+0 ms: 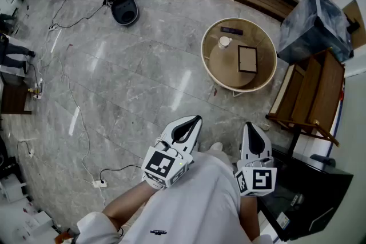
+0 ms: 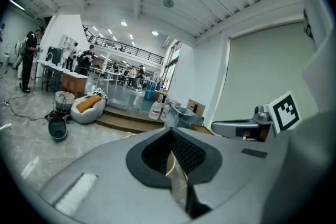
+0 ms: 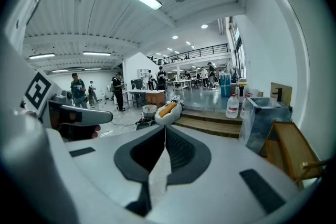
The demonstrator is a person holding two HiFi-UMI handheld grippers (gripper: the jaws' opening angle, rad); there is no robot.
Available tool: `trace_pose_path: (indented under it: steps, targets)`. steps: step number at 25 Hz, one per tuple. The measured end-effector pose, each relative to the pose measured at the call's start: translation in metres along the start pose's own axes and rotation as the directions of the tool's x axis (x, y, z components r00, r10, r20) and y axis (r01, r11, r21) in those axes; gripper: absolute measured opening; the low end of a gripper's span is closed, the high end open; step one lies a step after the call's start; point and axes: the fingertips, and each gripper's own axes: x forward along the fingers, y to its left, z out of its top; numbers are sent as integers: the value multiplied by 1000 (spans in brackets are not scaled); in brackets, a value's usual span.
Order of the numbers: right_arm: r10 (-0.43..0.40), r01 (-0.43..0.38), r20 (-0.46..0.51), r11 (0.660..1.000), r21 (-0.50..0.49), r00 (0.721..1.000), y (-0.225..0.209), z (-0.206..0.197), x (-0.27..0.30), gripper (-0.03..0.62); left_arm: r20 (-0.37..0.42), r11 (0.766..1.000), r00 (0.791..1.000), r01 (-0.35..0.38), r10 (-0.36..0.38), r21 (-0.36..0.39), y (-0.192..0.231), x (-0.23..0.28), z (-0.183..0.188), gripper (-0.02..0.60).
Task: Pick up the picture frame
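At one o'clock on the bench [image 1: 226, 66] lies the picture frame [image 1: 247, 59]; the closed, empty right hand-held gripper [image 1: 252, 125] should open and pinch its edge.

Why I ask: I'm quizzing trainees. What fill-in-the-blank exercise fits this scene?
1. The dark-rimmed rectangular picture frame lies on the round beige ____.
2. In the head view, the small white cup stands to the frame's ____.
3. The left tool and the right tool both have their jaws ____, with nothing between them.
Missing words: table; left; shut.
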Motion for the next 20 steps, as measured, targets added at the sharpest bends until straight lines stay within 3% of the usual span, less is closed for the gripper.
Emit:
trace_pose_path:
  steps: [9,20]
  targets:
    - [0,1,37,1000,-17,999,0,9,-3,6,-17,999,1000,2,-1,43,-13,1,-1,3]
    - [-67,67,36,998,-3,997,-2,9,16,6,0,999,1000,25,-25,48,17,2,6,3]
